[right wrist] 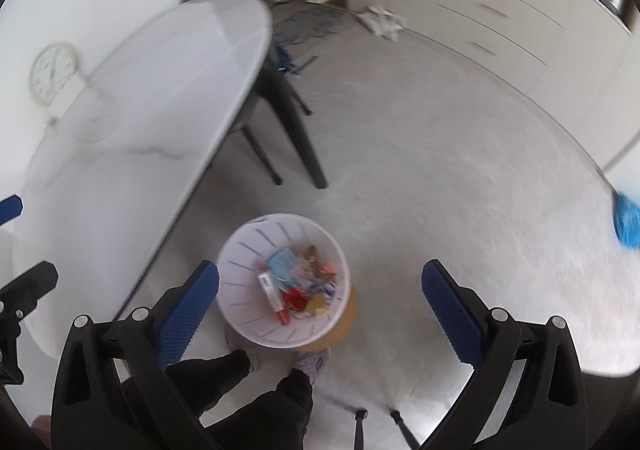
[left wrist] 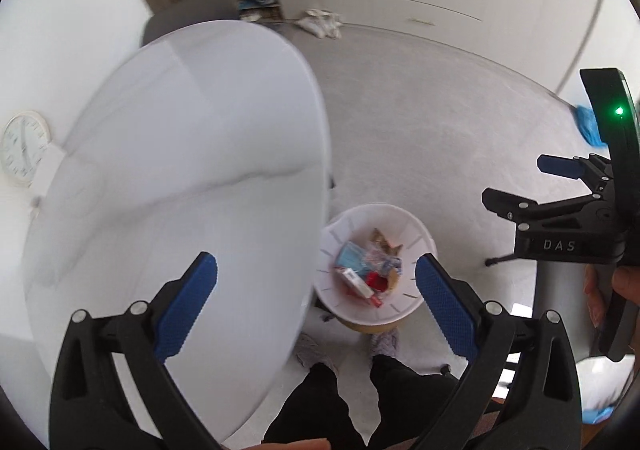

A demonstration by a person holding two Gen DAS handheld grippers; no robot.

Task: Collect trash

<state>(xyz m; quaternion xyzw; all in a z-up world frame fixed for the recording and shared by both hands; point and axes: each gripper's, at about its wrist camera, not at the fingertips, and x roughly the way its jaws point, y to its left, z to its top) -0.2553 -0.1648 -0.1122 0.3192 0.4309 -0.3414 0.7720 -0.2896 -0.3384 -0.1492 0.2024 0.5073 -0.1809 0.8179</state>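
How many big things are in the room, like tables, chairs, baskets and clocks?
Marble table: 1
Gray chair: 1
White trash basket: 1
Wall clock: 1
Total: 4

The basket holds mixed trash, too blurry to count piece by piece.

A: "The table [left wrist: 180,154] top looks like glossy white marble with faint grey veins. The bin [right wrist: 244,250] is smooth white slotted plastic on what seems a wooden base."

B: "The floor [right wrist: 440,170] is matt pale carpet with a rough pile. The left gripper [left wrist: 316,278] has matt black plastic arms with metal rivets, and its pads [left wrist: 444,298] are blue, finely textured rubber."
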